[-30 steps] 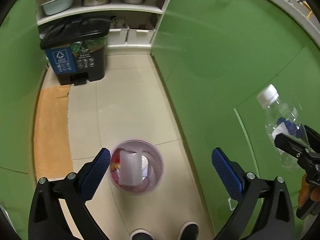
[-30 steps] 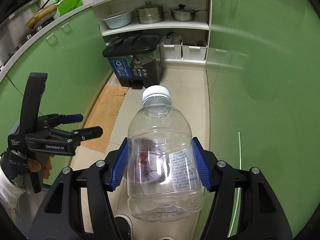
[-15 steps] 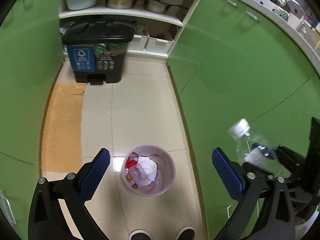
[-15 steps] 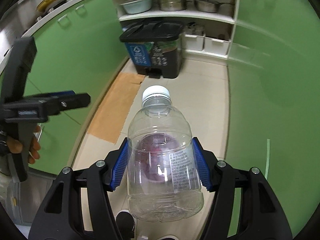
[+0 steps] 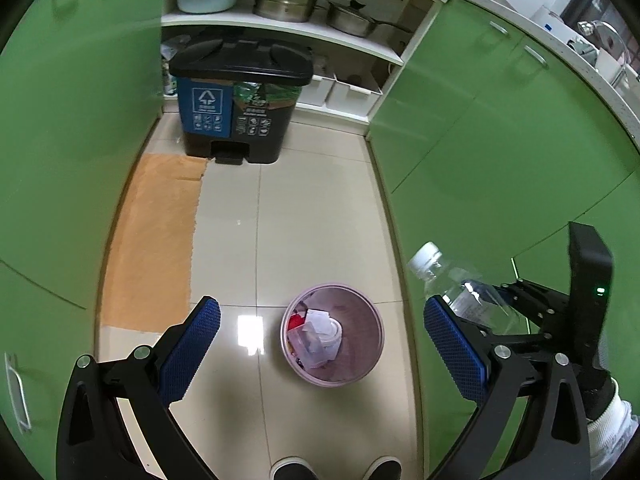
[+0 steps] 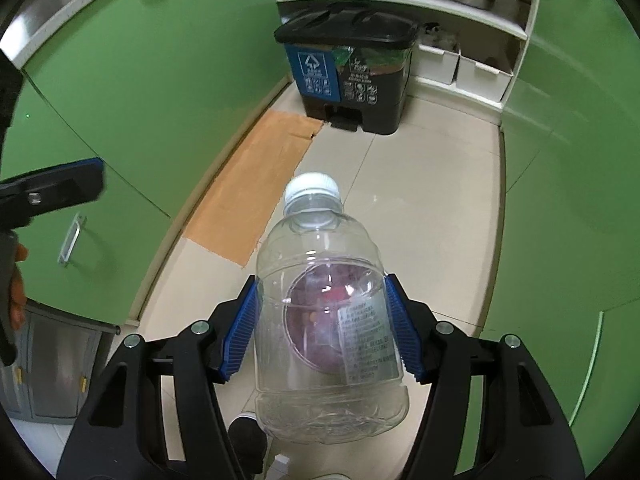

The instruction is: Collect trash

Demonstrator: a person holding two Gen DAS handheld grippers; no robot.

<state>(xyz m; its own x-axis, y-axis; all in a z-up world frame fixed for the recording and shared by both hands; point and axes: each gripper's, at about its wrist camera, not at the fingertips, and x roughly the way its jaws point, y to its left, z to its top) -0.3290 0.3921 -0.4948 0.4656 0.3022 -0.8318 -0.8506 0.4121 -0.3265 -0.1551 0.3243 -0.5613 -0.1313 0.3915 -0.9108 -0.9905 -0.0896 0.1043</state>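
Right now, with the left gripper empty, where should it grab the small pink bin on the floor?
Probably the rim of the bin, from above: one finger inside the wall, one outside. It stands upright and open, and its round body looks too wide for the left gripper to span.

Black gripper frames [image 5: 320, 344], blue ribbed pads, silver screws, white sleeve [image 5: 612, 420].
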